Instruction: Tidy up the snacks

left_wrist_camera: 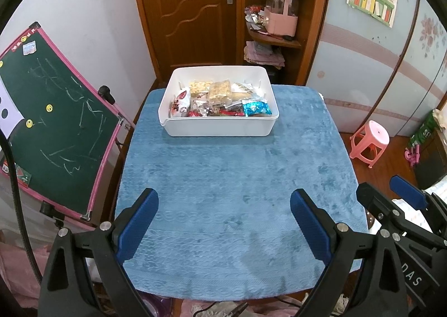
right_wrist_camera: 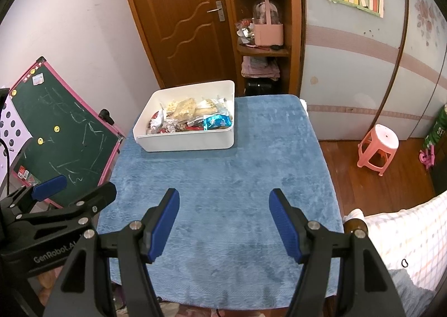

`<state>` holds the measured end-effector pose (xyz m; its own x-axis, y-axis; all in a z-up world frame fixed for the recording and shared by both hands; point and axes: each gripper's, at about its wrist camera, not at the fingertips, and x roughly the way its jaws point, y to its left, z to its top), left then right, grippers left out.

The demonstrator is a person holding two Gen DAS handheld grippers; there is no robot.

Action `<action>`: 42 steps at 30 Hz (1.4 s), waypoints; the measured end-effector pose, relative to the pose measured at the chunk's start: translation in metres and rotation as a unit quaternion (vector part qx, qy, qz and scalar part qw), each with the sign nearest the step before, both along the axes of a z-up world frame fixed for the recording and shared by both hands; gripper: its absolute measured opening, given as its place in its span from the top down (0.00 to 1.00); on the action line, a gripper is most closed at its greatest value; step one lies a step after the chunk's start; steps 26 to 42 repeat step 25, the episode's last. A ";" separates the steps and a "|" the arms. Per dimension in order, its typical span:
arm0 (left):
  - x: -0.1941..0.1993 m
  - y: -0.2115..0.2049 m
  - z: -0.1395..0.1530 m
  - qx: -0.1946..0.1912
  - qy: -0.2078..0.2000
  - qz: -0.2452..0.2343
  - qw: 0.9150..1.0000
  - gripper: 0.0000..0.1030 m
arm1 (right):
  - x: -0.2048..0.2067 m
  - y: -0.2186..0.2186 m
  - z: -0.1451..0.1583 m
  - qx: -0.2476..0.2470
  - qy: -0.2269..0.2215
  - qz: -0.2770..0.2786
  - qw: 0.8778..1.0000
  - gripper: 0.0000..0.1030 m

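while both tools are held above the near edge of the blue towel (left_wrist_camera: pixel 223 177), the left gripper (left_wrist_camera: pixel 223 222) and right gripper (right_wrist_camera: pixel 223 222) are seen released, nothing between their jaws. the snacks (left_wrist_camera: pixel 220 100) are piled in the white bin (left_wrist_camera: pixel 218 128) at the towel's far end.

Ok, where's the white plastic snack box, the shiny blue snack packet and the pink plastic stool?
White plastic snack box (left_wrist_camera: pixel 218 127): left wrist view, near wall.
Shiny blue snack packet (left_wrist_camera: pixel 256 109): left wrist view, wrapper's middle.
Pink plastic stool (right_wrist_camera: pixel 382 134): right wrist view, seat top.
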<state>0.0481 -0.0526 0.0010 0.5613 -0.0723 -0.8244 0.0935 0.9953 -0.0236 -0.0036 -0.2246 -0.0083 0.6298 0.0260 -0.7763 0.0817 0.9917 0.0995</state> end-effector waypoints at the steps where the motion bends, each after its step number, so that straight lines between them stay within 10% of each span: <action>1: -0.001 -0.001 0.000 -0.001 0.000 0.000 1.000 0.08 | 0.000 -0.001 -0.001 0.001 0.000 0.000 1.000 0.35; 42: 0.006 -0.008 -0.008 0.007 0.009 -0.006 1.000 0.08 | 0.006 -0.007 -0.005 0.003 0.002 -0.005 1.000 0.35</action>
